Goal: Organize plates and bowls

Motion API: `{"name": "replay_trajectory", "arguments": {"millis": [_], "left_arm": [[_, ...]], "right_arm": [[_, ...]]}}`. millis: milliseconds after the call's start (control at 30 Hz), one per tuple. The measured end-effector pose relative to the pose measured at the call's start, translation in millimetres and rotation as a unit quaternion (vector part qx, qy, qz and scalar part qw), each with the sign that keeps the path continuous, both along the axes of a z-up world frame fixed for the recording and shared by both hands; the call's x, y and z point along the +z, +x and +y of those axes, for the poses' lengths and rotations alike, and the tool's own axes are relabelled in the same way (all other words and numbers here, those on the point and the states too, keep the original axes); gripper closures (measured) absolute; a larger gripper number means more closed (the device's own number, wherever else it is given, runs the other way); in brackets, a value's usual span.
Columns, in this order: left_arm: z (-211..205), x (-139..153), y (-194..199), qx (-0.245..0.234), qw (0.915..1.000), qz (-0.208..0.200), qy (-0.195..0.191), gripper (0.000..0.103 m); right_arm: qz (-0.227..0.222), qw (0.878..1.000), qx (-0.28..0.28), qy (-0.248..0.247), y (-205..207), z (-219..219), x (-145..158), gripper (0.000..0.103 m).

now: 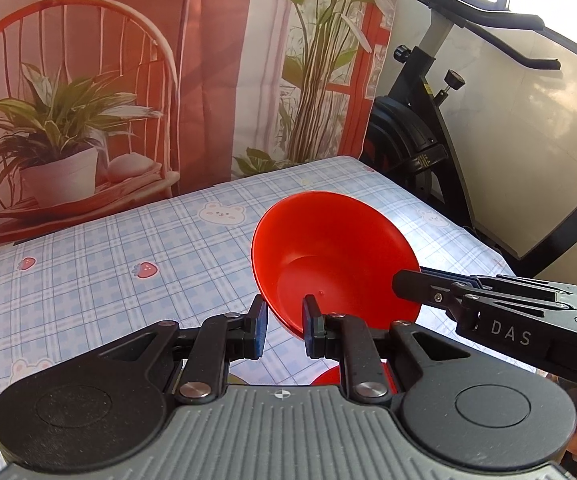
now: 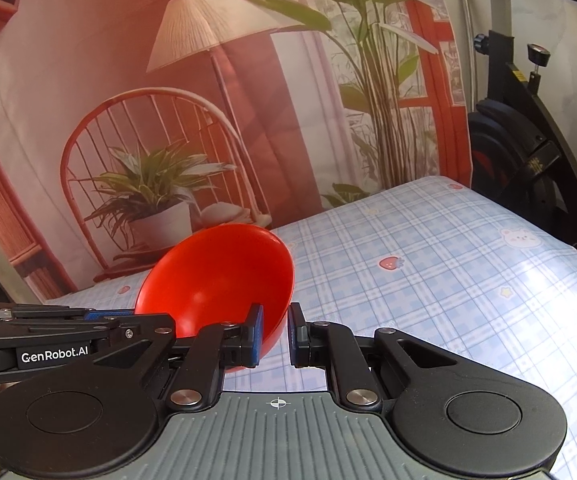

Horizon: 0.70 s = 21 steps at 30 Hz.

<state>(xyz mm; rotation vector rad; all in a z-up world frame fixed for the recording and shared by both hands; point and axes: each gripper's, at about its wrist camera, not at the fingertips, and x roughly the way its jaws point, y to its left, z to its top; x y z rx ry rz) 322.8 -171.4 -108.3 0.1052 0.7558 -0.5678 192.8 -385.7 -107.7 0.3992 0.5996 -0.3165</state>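
Note:
A red bowl (image 1: 328,256) is held tilted above the table, between both grippers. My left gripper (image 1: 284,328) is closed on its near rim, one finger inside and one outside. My right gripper (image 2: 275,336) is closed on the rim at the other side, also shown in the left wrist view (image 1: 408,280). The bowl also shows in the right wrist view (image 2: 216,280), with the left gripper (image 2: 152,320) at its left edge. Another red piece (image 1: 328,376) shows below, mostly hidden behind the left gripper.
The table (image 1: 128,248) has a blue plaid cloth with bears and strawberries. A printed backdrop (image 1: 128,80) hangs behind its far edge. An exercise bike (image 1: 428,120) stands past the table's right side.

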Motion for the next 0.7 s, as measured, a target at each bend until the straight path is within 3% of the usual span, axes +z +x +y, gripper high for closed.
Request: {"name": "replay_trajectory", "arguments": {"millis": [700], "left_arm": [[23.1, -10.6, -35.3, 0.007, 0.9998, 0.015, -0.008, 0.083]], "right_arm": [[0.015, 1.000, 0.012, 0.003, -24.4, 28.2, -2.9, 0.091]]}}
